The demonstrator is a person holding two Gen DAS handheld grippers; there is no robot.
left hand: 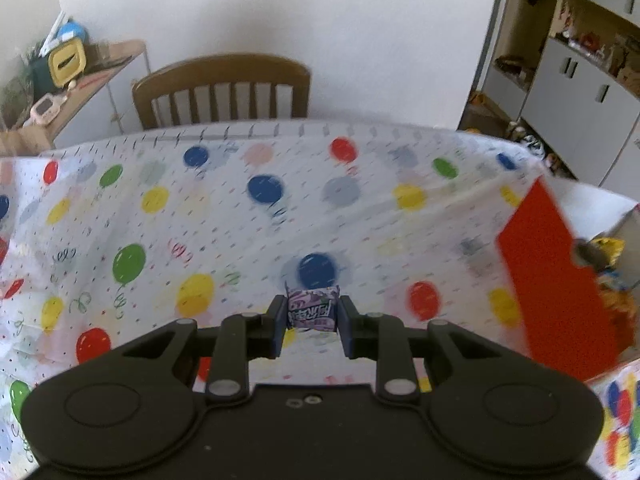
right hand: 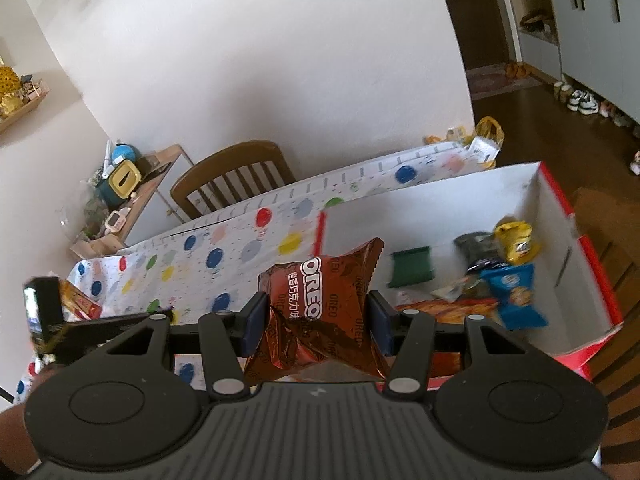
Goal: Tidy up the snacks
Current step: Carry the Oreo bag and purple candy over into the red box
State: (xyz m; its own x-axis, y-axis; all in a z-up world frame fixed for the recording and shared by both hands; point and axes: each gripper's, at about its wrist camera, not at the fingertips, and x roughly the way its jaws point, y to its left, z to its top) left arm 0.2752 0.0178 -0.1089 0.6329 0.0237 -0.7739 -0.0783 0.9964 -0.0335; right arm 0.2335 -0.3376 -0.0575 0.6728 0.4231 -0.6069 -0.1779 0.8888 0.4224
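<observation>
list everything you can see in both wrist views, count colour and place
Oreo packet: 1, brown, clamped in the right gripper in front of the box
purple snack packet: 1, purple and white, clamped in the left gripper above the tablecloth
box: 1, red outside, white inside, on the table's right side
green packet: 1, dark green, inside the box
blue packet: 1, blue, inside the box
yellow packet: 1, yellow, inside the box, far end
tablecloth: 1, white with coloured balloons, covering the table
chair: 1, brown wood, behind the table
left gripper: 1, black
right gripper: 1, black
</observation>
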